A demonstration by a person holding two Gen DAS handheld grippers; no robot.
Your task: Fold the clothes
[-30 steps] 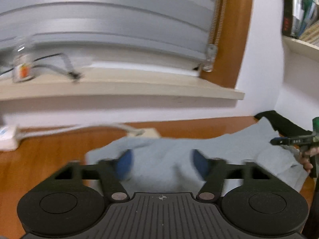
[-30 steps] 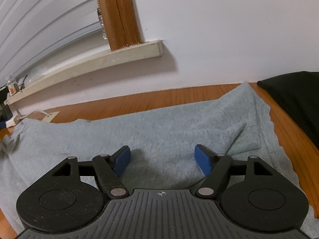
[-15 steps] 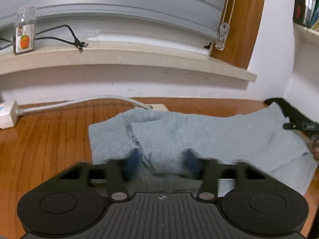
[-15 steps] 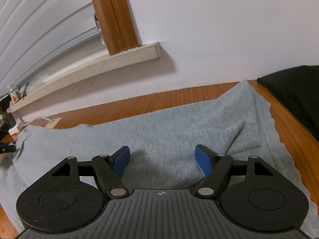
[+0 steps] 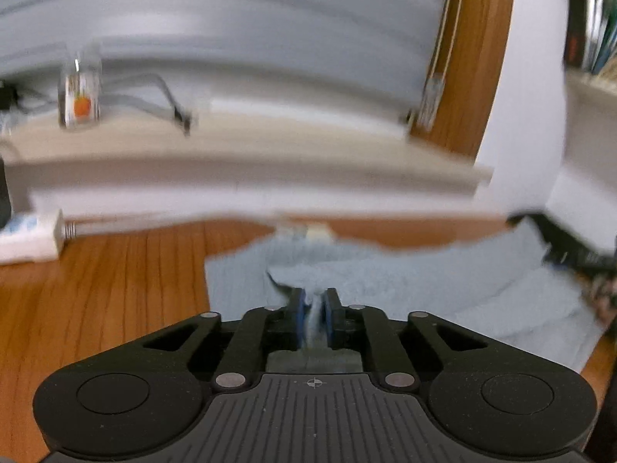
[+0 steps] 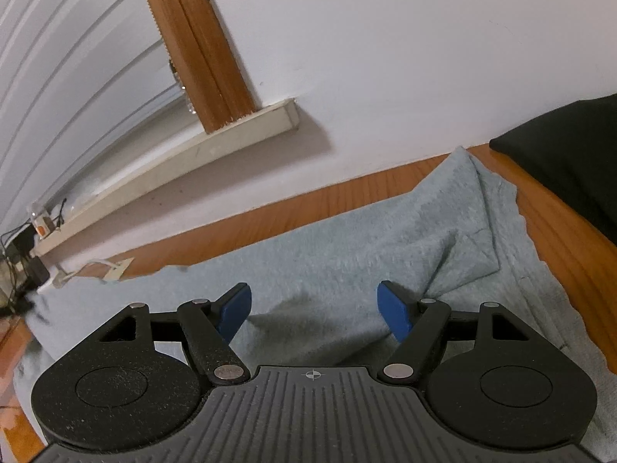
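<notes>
Our left gripper (image 5: 314, 310) pinches a fold of the grey garment (image 6: 347, 254). Our right gripper (image 6: 314, 308) hangs unclenched over it. It stretches left to right along the wall.

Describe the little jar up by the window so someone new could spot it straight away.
Find the pale window ledge above the wooden table, then follow it to its left end. The small clear jar stands there, beside a dark cable; its orange label marks it out.

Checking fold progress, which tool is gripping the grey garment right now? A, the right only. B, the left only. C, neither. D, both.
B: the left tool is pinched shut on a bunch of the grey garment, while the right tool hangs open above it.
</notes>
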